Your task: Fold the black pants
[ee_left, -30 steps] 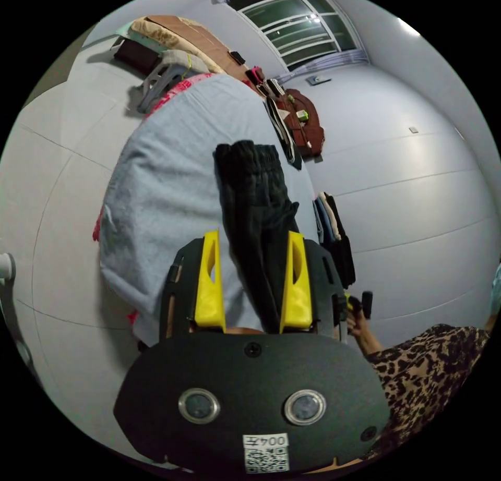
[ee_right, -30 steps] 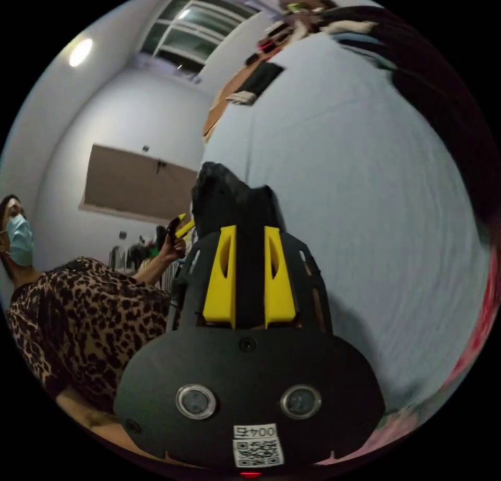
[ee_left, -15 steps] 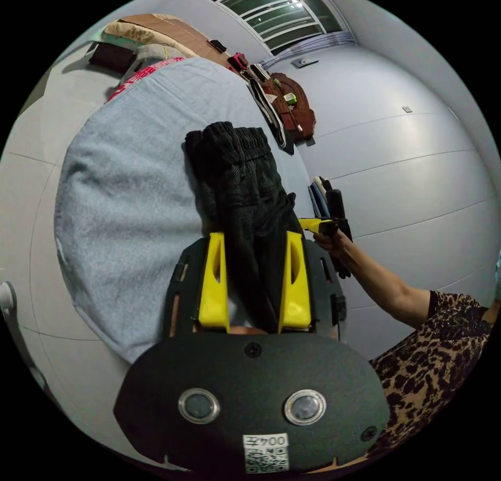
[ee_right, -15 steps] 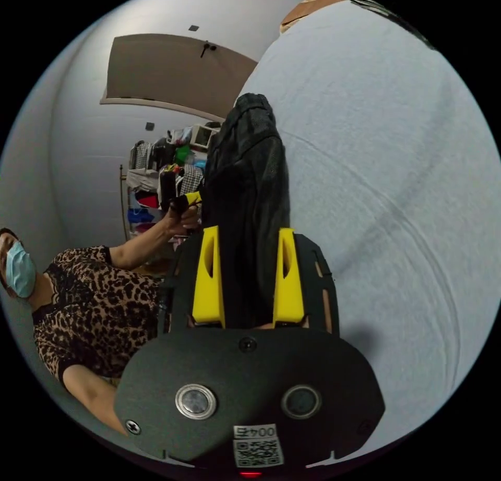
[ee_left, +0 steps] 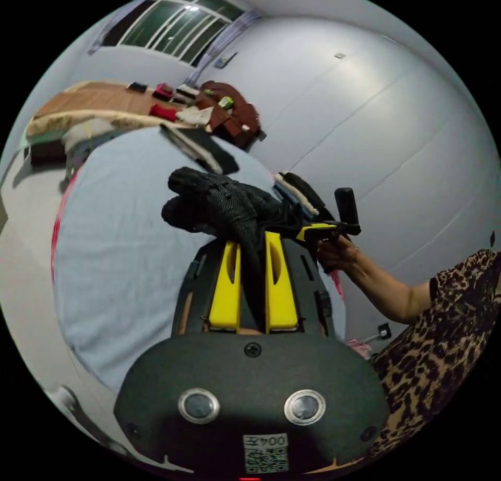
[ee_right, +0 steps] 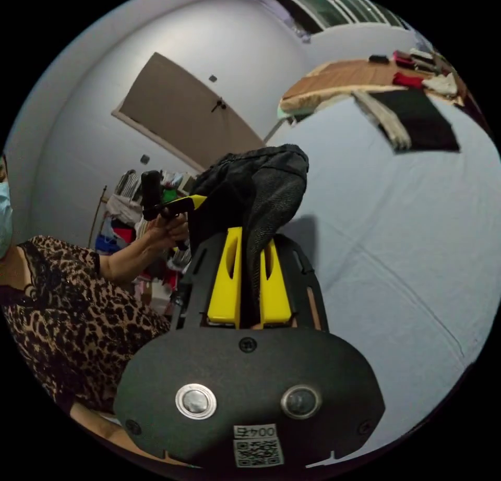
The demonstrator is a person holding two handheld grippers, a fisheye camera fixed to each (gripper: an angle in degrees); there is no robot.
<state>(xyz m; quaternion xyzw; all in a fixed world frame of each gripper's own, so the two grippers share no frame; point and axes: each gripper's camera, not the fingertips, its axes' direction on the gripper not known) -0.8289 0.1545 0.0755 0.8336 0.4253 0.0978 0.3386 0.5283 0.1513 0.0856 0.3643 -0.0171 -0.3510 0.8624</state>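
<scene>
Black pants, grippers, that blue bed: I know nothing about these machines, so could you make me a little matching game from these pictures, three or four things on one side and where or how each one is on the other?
Things:
1. black pants
2. left gripper
3. blue bedsheet
4. folded dark cloth

States:
A. spread flat over the bed
B. bunched up and lifted off the bed, held at two spots
C. lying flat on the bed, far from the grippers
D. jaws closed, pinching black fabric

Pairs: 1-B, 2-D, 3-A, 4-C. The right gripper also pinches the pants.
</scene>
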